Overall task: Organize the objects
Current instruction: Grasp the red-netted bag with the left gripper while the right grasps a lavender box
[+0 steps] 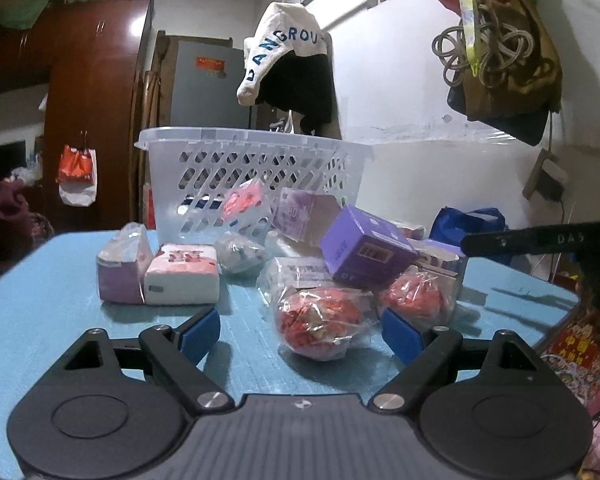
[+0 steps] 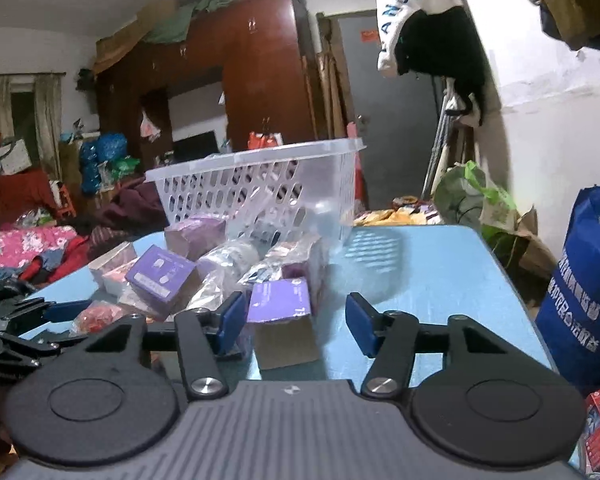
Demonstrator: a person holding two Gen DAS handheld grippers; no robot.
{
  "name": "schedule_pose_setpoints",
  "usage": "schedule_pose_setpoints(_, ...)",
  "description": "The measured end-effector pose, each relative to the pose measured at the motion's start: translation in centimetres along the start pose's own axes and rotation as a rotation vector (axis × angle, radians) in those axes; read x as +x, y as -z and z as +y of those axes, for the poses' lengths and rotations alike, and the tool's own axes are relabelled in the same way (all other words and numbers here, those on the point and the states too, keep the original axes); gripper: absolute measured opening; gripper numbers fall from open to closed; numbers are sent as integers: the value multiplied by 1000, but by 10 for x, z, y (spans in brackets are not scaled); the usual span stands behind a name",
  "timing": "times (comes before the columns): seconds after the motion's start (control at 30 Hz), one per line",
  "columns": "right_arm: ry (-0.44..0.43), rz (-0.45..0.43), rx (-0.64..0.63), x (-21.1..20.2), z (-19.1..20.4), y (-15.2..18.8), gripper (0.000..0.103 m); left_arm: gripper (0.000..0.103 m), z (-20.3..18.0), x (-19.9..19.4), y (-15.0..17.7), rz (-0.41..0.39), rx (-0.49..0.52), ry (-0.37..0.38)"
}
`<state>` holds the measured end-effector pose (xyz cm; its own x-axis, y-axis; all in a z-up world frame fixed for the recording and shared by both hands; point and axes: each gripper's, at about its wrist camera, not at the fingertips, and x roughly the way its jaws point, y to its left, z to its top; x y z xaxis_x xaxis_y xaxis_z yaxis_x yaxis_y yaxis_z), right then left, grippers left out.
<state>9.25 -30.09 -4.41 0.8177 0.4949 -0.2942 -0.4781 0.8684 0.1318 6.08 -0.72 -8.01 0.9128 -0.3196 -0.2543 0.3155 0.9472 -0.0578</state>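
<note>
A clear plastic basket stands at the far side of the blue table, and shows in the right wrist view too. In front of it lies a pile of packets and boxes. My left gripper is open, with a bagged red ball between its fingers, not gripped. A second red bag, a purple box and a white-pink tissue pack lie close by. My right gripper is open around a purple-topped box, not touching it.
A blue shopping bag stands right of the table. Clothes hang on the white wall. A brown wardrobe stands behind. The right gripper's finger shows at the right in the left wrist view; the left gripper shows at the left in the right wrist view.
</note>
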Motion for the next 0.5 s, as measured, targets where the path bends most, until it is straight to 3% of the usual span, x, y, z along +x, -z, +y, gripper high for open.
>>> schedule_pose_setpoints(0.1, -26, 38, -40, 12, 9, 0, 58, 90, -3, 0, 1, -4, 17, -7)
schedule_pose_setpoints(0.27, 17, 73, -63, 28, 14, 3, 58, 91, -6, 1, 6, -14, 48, -7)
schedule_pose_setpoints(0.33, 14, 73, -67, 29, 14, 6, 41, 91, -8, 2, 6, -17, 59, -9)
schedule_pose_setpoints(0.4, 10, 58, -88, 25, 17, 9, 41, 72, -7, 0, 6, -25, 55, -10)
schedule_pose_setpoints(0.43, 11, 42, -97, 21, 17, 10, 41, 49, -5, -1, 6, -17, 49, 6)
schedule_pose_setpoints(0.5, 21, -1, -93, 8, 15, 11, 41, 49, -2, -4, 4, -21, 48, -6)
